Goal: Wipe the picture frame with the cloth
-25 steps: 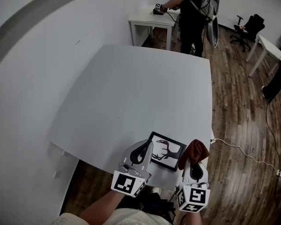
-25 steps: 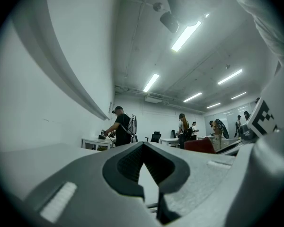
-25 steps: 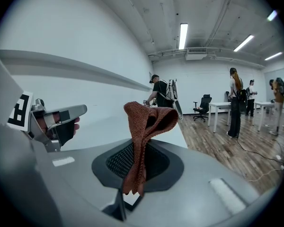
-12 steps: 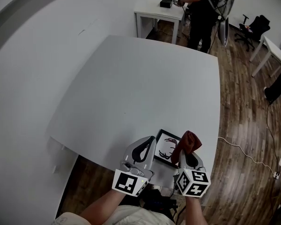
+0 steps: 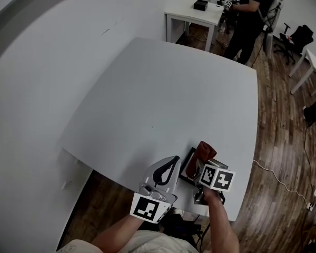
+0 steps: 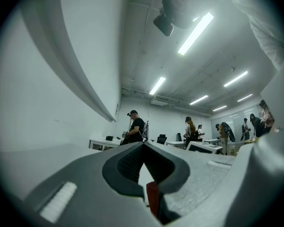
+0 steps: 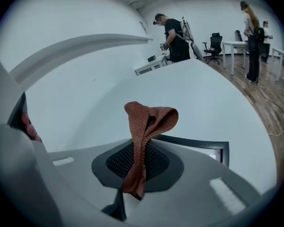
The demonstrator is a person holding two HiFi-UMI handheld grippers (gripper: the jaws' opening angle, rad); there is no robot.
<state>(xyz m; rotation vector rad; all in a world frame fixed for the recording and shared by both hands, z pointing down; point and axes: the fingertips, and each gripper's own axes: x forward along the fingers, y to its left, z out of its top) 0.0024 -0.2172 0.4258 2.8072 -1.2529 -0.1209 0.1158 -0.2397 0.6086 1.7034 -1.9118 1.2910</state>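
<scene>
Right gripper (image 7: 141,148): jaws clamped on the rust-brown cloth (image 7: 149,117), its folded end standing up over the picture frame (image 5: 187,167). Frame lies at the table's (image 5: 163,99) near edge, toward the right corner. Left gripper (image 6: 143,144): jaws together, empty, just left of frame.

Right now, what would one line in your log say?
left gripper: shut, empty | right gripper: shut on cloth | cloth: over picture frame | picture frame: on table
</scene>
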